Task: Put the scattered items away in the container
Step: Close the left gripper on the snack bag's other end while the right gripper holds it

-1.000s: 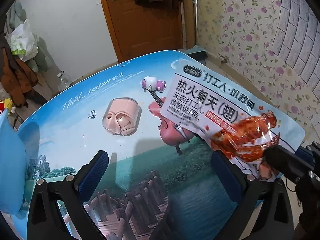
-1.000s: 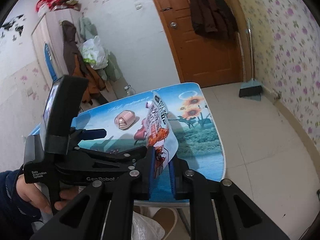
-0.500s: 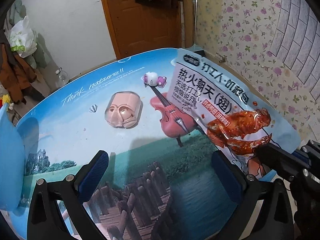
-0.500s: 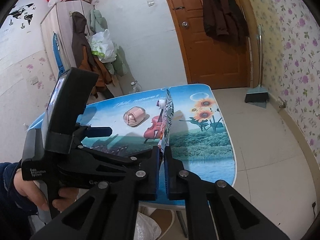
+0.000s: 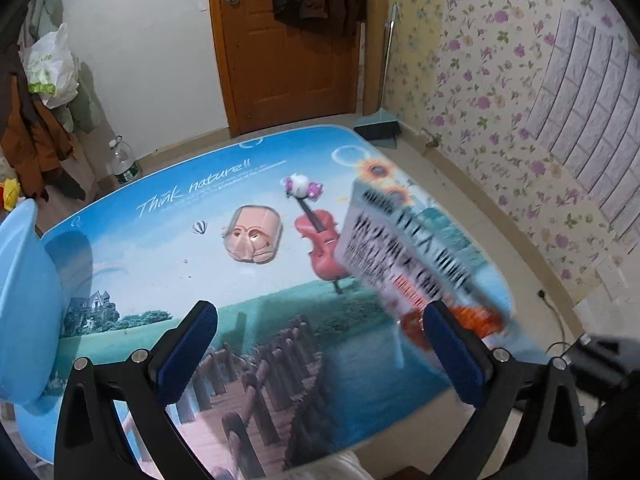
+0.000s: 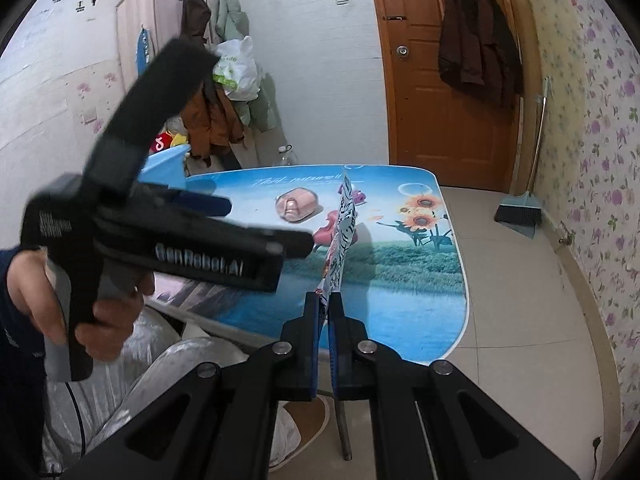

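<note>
Two grippers at work, only one loaded. Nearest, right gripper (image 6: 325, 312) clamped tight on the bottom edge of the snack packet (image 6: 342, 236), jaws pressed together with just the thin film between; packet standing edge-on above the table (image 6: 420, 304), clear of the surface by the look of it. Best kept pinched hard, since a slippery film bag held by one corner could swing or slide out on a fast sweep. Left gripper (image 5: 320, 352) spread wide and empty, hovering over the near part of the table; worth holding out of the packet's path, or bringing in underneath to steady the loose end. Next out, pink moulded piece (image 5: 253, 233) lying flat mid-table, and beyond it small pink-and-white toy (image 5: 301, 187), both yet to be gathered. Off the left edge, blue container (image 5: 24, 300), rim just beside the table: carry level across, lower inside the wall, then release.
</note>
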Demonstrator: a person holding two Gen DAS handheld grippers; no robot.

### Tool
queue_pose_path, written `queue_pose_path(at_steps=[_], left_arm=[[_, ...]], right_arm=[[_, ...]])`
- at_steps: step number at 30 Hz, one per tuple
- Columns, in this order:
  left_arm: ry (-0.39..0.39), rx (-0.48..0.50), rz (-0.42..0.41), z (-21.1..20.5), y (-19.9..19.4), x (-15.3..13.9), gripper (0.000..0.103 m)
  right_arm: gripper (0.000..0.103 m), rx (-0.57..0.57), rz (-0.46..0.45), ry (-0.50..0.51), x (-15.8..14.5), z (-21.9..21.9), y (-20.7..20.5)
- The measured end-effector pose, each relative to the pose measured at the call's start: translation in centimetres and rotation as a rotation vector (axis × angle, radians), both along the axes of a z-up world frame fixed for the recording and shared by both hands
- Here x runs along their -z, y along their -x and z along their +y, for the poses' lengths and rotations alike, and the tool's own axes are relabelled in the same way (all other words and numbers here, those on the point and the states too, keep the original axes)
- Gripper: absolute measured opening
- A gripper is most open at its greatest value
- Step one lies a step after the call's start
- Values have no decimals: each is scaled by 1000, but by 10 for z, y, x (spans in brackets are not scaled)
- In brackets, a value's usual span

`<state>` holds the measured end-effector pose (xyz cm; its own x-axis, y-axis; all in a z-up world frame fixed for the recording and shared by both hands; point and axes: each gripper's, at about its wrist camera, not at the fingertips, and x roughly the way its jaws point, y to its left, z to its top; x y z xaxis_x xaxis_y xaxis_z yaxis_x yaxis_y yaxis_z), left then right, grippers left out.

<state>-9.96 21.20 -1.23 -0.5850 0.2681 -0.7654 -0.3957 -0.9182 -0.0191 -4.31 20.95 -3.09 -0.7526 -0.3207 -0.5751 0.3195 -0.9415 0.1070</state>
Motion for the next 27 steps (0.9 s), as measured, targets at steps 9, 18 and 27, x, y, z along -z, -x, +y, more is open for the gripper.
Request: queue_pose_path(at_steps=[9, 18, 27], left_arm=[[-89, 53, -17, 5, -21, -24, 103], [-182, 106, -142, 18, -12, -19, 56], [-261, 122, -268, 14, -3, -7, 24]], right_arm=[[4, -49, 13, -40, 3, -12, -32], [4, -55, 21, -58, 1, -10, -45], [4, -70, 20, -69, 4, -13, -46]])
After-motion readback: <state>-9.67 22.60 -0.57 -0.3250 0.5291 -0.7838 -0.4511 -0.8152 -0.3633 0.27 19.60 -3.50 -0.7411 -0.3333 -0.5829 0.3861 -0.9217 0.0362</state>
